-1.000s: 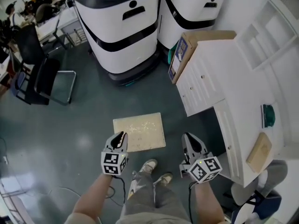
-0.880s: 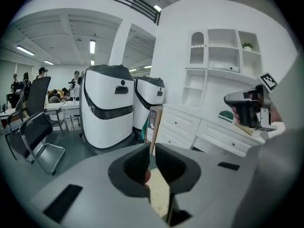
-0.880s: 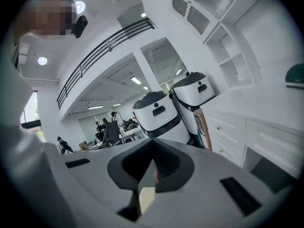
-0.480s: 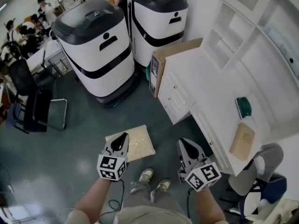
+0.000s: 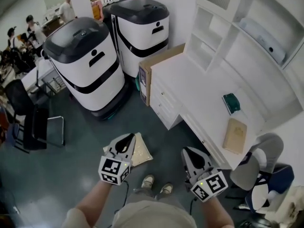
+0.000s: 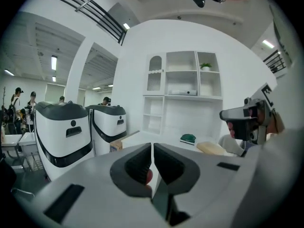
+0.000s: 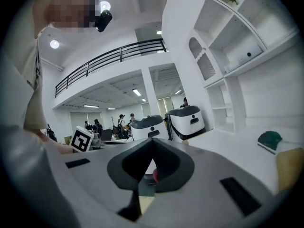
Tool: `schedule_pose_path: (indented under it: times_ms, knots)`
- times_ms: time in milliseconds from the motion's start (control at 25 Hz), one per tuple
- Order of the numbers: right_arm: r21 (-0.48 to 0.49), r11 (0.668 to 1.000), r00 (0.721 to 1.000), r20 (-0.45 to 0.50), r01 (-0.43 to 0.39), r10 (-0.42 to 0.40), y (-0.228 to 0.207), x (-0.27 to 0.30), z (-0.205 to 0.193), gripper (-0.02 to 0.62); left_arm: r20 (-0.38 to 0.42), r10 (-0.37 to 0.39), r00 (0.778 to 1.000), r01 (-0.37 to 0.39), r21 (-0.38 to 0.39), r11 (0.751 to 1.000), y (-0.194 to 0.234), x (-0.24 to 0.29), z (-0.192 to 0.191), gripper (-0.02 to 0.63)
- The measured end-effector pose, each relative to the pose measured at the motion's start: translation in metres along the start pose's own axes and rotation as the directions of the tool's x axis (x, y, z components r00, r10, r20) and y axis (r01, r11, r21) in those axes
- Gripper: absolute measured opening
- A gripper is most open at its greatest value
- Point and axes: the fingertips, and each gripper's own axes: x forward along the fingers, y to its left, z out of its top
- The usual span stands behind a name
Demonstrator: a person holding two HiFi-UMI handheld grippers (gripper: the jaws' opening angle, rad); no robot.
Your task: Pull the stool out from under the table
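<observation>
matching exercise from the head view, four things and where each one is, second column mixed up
1 stool
2 tan block
3 green object
4 black chair

A on the floor at the far left
B on the desk near its front edge
C on the floor beside the left gripper
D on the desk nearer the shelves

Pairs: 1-C, 2-B, 3-D, 4-A
</observation>
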Motion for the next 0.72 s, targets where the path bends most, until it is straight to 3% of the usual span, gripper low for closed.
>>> schedule_pose_path:
  times_ms: [160,400,720]
  knots:
    - [-0.022,1.0,1.0,0.008,0.017,-0.017,0.0,-0.027,0.007,0.021,0.025,-0.053,0.998,0.052,0.021,0.998,-0.031,-0.002,0.018,0.034]
    - [0.002,0.997,0.996,0.037,0.075,-0.075,-0.011,-0.056,0.009,0.021,0.035,-0.136,0.99,0.131,0.113,0.985,-0.081,0.0,0.032,0.034]
    - [-0.01,0.992,0.99,0.061,0.128,-0.127,-0.026,-0.081,0.013,0.021,0.049,-0.197,0.979,0.188,0.146,0.971,-0.116,-0.002,0.047,0.034]
